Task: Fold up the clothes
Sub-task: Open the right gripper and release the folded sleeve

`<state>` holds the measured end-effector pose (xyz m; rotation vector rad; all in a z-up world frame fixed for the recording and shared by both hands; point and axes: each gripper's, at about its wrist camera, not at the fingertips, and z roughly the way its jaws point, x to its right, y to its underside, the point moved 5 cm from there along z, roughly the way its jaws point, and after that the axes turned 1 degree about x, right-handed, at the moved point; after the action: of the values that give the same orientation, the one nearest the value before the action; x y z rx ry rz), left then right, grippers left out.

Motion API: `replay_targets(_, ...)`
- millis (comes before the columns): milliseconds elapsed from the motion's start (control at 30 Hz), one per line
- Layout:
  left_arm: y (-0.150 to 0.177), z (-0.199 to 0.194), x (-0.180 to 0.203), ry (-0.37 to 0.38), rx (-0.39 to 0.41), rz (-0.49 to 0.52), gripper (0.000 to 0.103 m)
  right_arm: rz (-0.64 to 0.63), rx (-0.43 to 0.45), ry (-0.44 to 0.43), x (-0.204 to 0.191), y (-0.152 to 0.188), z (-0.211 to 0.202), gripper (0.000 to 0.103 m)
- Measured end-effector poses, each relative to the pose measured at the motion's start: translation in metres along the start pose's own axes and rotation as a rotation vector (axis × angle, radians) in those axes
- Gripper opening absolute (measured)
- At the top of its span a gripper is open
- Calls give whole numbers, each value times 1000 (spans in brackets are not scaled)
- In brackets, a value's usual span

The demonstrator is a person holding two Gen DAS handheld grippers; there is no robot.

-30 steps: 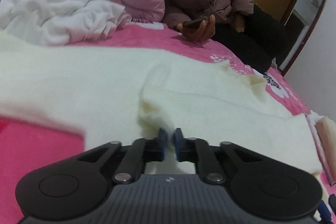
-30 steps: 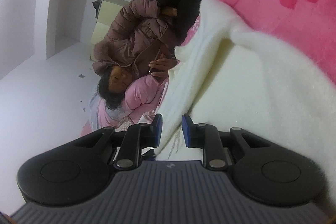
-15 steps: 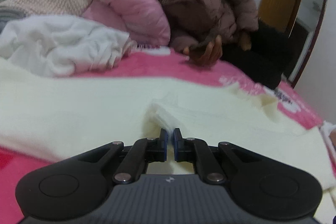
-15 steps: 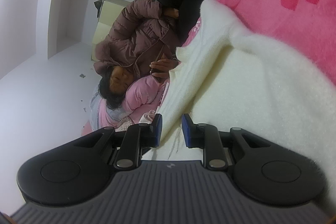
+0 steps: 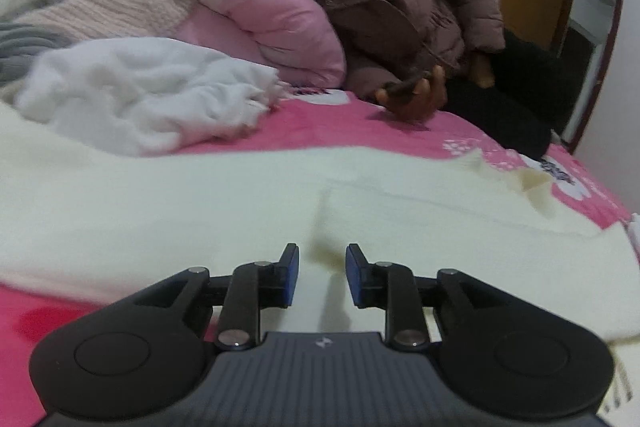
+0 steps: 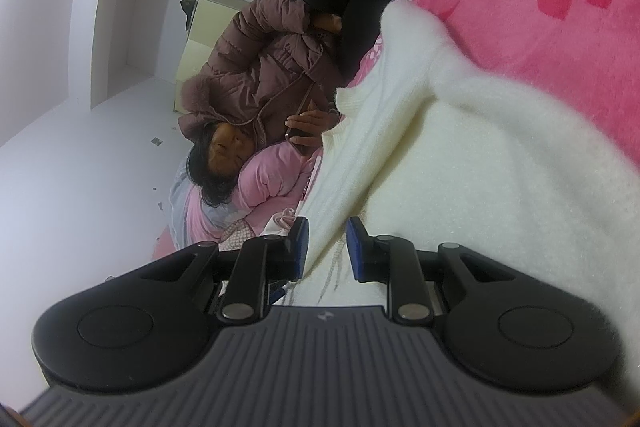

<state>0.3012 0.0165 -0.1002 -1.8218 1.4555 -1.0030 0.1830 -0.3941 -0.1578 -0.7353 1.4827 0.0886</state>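
The cream sweater [image 5: 200, 211] lies spread across the pink bed [image 5: 328, 131], one flap lapped over its middle. The left claw [image 5: 322, 267] hovers parted and empty above it, while the right claw [image 6: 327, 247] straddles a raised edge, parted, not pinching — the fuzzy knit could slide out, or that flap spring back unpressed.

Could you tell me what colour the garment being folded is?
Cream, a fuzzy knit garment; the left wrist view shows it best.

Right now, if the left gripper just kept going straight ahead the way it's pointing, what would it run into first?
Most likely the cream sweater spread on the bed. The left gripper sits low over it with jaws open, and the fabric fills the view just ahead, though depth is hard to judge.
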Motion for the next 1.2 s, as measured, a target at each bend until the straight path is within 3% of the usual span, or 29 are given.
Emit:
replay_targets(167, -10, -17, 3, 16, -7, 29, 26, -4, 0, 3, 0, 0, 1, 20)
replay_targets(367, -23, -31, 14, 47, -16, 77, 26, -177, -52, 171, -19, 2, 10, 18)
replay_targets(567, -10, 3, 49, 60, -25, 135, 28, -354, -106, 343, -39, 3, 19, 20)
replay_targets(767, 4, 37, 81, 76, -35, 183, 28, -865, -113, 660, -73, -28, 47, 20)
replay_targets(800, 7, 40, 76, 87, -41, 160, 28, -933, -147, 700, -68, -29, 56, 20)
replay_targets(933, 9, 40, 63, 131, -44, 87, 29, -1092, -236, 810, -39, -33, 78, 15)
replay_targets(1033, 10, 40, 59, 142, -47, 71, 29, -1034, -207, 798, -29, -43, 65, 15)
replay_targets(1200, 11, 39, 60, 144, -46, 71, 28, -825, -214, 710, -20, -60, 47, 18)
